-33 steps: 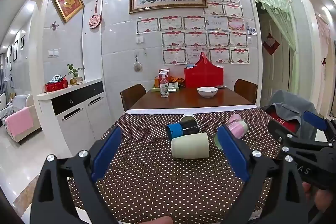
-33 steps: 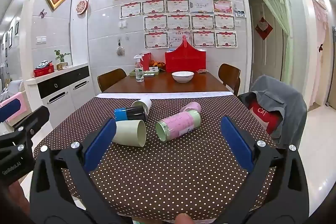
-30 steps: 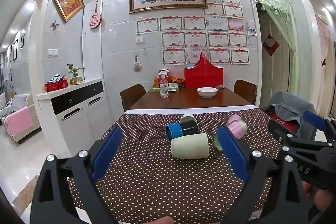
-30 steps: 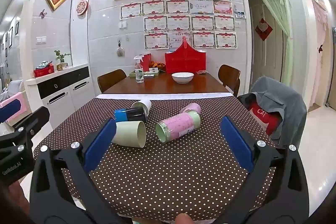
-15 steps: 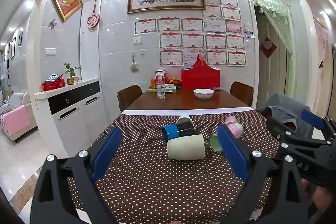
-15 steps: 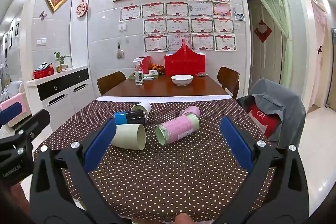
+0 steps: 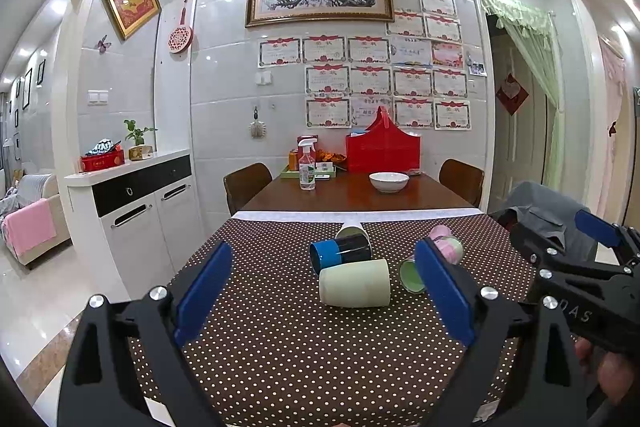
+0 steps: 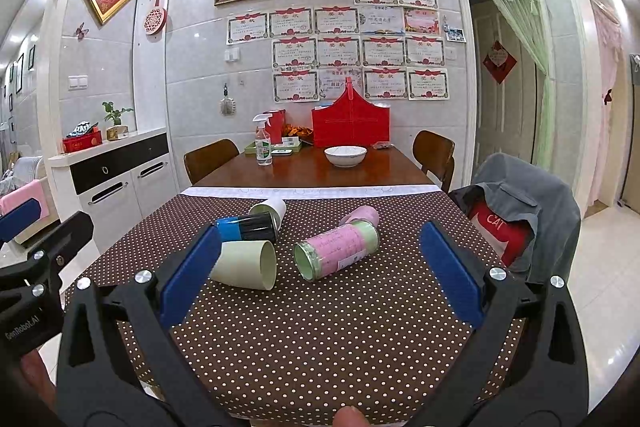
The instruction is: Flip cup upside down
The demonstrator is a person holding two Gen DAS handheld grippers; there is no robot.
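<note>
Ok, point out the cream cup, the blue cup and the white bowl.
cream cup [image 7: 354, 283], left wrist view, on its side wall as it lies on the tablecloth.
blue cup [image 7: 325, 255], left wrist view, on its blue end facing the camera.
white bowl [image 8: 345, 155], right wrist view, on its outer wall.

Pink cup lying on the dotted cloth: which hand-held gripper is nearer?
Right. The right hand-held gripper is lined up on the pink cup, which lies just ahead. The left hand-held gripper faces the cream cup, off to the side.
</note>
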